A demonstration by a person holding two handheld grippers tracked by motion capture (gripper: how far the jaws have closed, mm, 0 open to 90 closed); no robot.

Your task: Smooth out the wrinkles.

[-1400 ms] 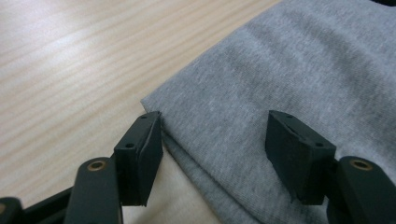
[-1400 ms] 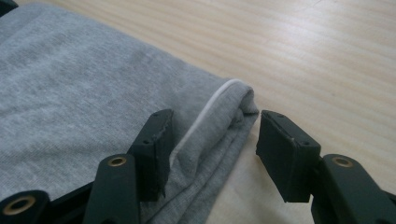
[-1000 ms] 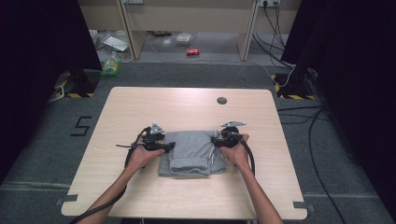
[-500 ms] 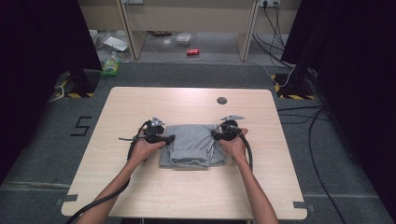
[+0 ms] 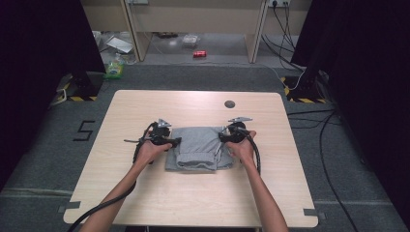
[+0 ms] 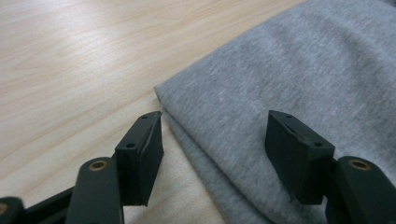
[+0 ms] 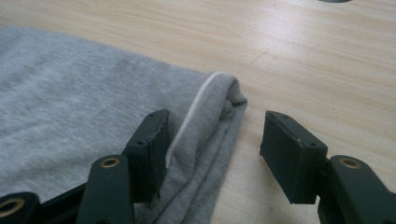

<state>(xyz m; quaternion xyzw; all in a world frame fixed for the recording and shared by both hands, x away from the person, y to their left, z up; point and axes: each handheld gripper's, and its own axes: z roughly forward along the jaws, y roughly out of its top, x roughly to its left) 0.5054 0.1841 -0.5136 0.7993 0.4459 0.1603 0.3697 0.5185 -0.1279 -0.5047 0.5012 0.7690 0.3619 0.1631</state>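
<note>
Lying btwn both grippers' spread fingers (image 6: 140, 154), untouched: folded grey garment (image 5: 196, 147) edges.

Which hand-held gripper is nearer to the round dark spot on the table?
Right. The right hand-held gripper sits at the grey cloth's right edge, below the spot; the left hand-held gripper is at its left edge, farther away.

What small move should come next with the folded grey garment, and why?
Probably draw both grippers outward, away from the folded grey garment. The left gripper and right gripper stand open astride its side edges, the right jaws having just been opening, and the fold lies flat.
</note>
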